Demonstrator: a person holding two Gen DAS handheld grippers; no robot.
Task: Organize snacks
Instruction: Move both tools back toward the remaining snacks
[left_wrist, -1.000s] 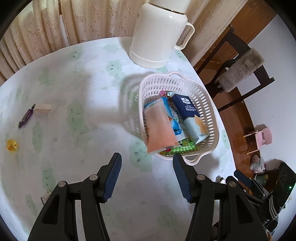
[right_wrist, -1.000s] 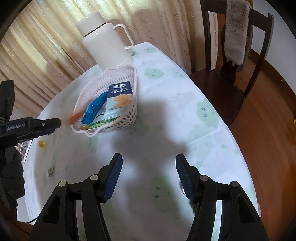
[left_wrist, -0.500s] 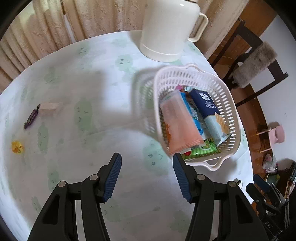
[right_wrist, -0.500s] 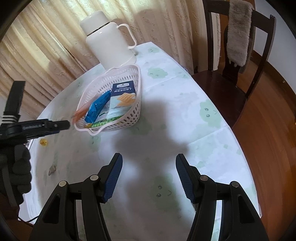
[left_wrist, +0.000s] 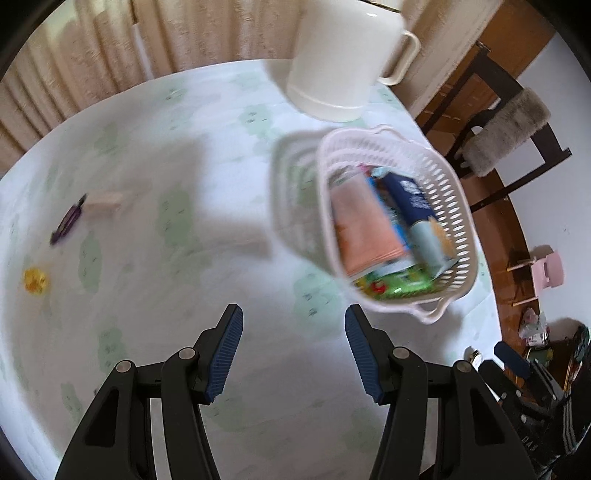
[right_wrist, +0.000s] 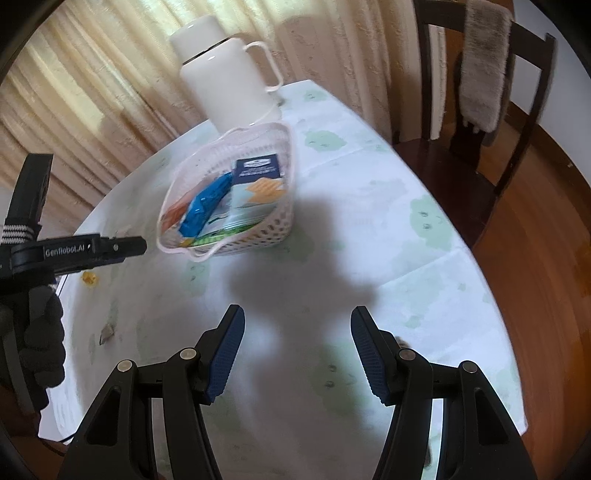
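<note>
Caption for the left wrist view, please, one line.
Open left gripper hovers empty above the table, right of it a white basket packed with snacks.

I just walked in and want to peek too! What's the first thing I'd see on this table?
Your eye lands on the white basket near the table's far edge, packed with bright snack packs: a dark blue box, an orange pack and a green one. Right behind it stands a big white jug by the curtains. Both grippers, left and right, are open with nothing in them.
</note>
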